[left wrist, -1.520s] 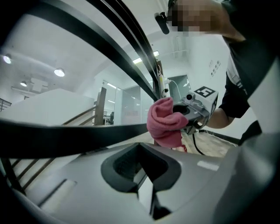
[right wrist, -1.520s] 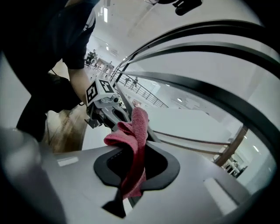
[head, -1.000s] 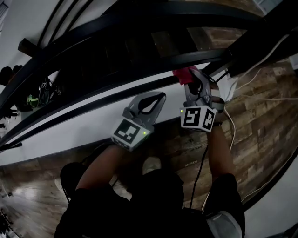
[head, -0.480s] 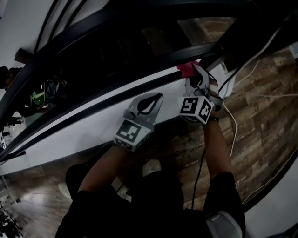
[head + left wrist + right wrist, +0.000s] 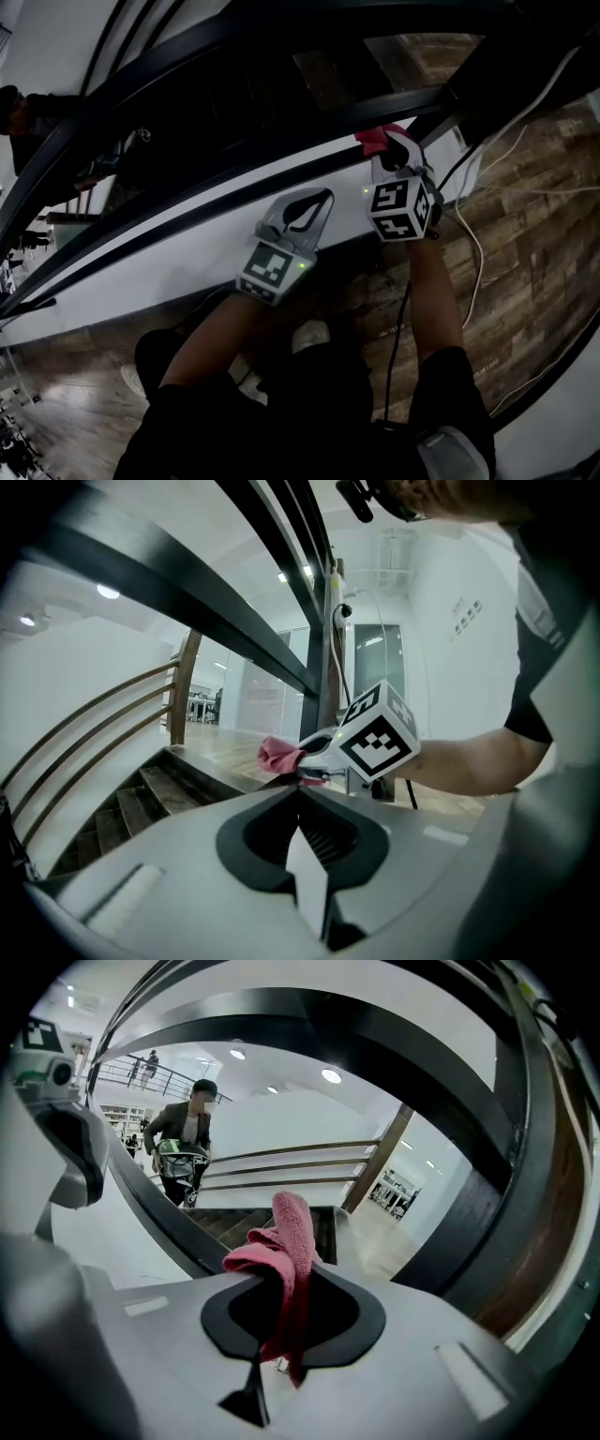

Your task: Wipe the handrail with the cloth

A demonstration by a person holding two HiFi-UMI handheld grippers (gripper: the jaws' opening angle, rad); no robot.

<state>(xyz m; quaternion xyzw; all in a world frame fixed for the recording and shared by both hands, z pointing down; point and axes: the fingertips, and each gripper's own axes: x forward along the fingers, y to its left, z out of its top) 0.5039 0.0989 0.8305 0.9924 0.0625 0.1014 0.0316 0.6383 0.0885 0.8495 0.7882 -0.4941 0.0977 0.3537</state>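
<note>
Cloth (image 5: 281, 1241): pink terry, bunched, and pinched between the jaws of the right gripper (image 5: 394, 148). A loose tuft stands beyond the jaw tips and a tail hangs back between them. It is judged light, soft and limp, with no stiffness of its own, so it should wipe only where the jaws press it down. Take hold deep in the bunch (a grip on one edge would likely let it drag out along the rail). The cloth sits at the black handrail (image 5: 164, 1222); contact cannot be confirmed. The left gripper (image 5: 323, 195) hangs just beside, lower along the rail, jaws pressed together on nothing.
</note>
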